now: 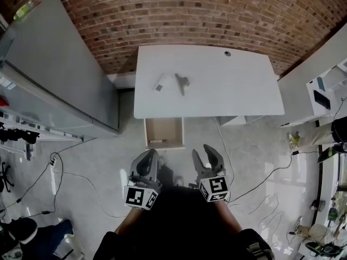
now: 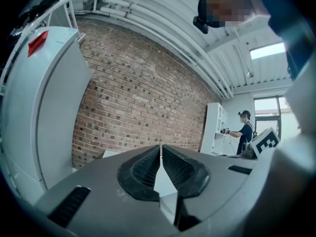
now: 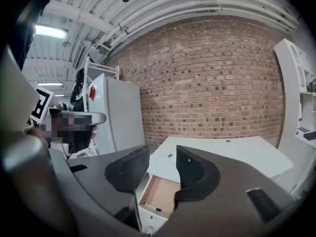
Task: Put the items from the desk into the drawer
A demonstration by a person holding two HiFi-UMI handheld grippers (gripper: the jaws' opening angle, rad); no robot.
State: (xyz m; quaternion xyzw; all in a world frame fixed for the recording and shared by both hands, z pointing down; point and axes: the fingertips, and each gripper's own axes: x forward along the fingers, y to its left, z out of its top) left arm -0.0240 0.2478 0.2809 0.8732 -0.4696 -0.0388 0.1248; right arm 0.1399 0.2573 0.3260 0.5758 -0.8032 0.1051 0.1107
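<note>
As seen from the head view, the white desk (image 1: pixel 227 91) stands against the brick wall (image 1: pixel 217 15), and two items lie on its left part: a small pale block (image 1: pixel 159 86) and, just beside it, a dark grey tool (image 1: pixel 181 83). Under the desk's left front edge the drawer (image 1: pixel 147 133) is pulled out, with a thin pen (image 1: pixel 156 141) near its front. Both grippers are over the floor, well apart from the desk.

The left gripper (image 1: pixel 150 151) has its jaws closed together at the tips, with nothing between them. Its own view confirms this, and only that view shows a person (image 2: pixel 244 132) far off beside white shelves (image 2: pixel 213 127); it shows no drawer.

The right gripper (image 1: pixel 201 151) has its jaws apart and empty. Through the gap, the right gripper view shows the open drawer (image 3: pixel 160 191) with the pen (image 3: pixel 150 208) inside, and the small block (image 3: pixel 170 155) on the desk (image 3: pixel 222 149). The dark tool does not show there.
</note>
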